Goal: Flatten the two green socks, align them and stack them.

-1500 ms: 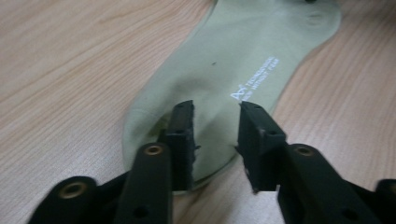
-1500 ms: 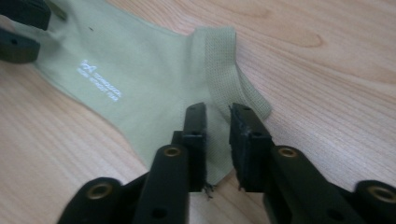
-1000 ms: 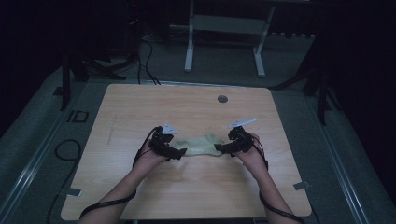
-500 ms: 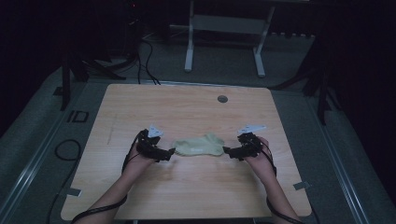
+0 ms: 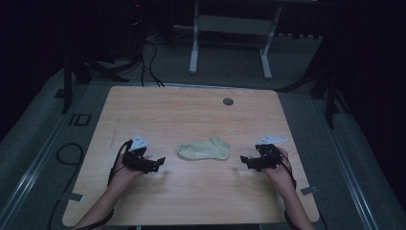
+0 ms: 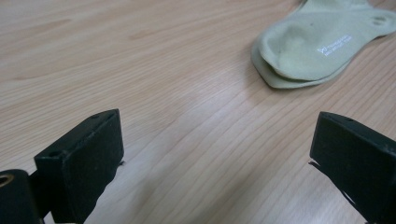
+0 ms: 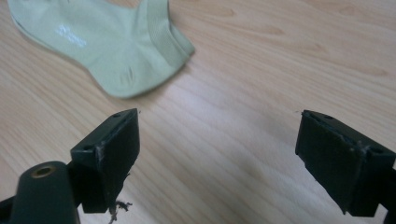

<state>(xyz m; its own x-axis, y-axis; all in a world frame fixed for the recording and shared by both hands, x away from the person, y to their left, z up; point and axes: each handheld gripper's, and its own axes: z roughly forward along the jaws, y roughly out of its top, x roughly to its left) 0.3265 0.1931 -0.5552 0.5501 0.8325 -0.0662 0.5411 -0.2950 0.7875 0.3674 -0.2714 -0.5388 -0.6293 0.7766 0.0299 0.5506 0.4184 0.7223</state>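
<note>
Green sock (image 5: 204,150) lies flat between my wide-open left gripper (image 5: 160,164) and right gripper (image 5: 242,161); laying-out looks done, next comes a fresh grasp.

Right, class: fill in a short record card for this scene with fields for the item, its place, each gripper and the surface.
item: pale green sock, lying flat
place: middle of the wooden table, between the two grippers
left gripper: open, apart from the sock, holding nothing
right gripper: open, apart from the sock, holding nothing
other: small round grey disc near the far edge
</note>
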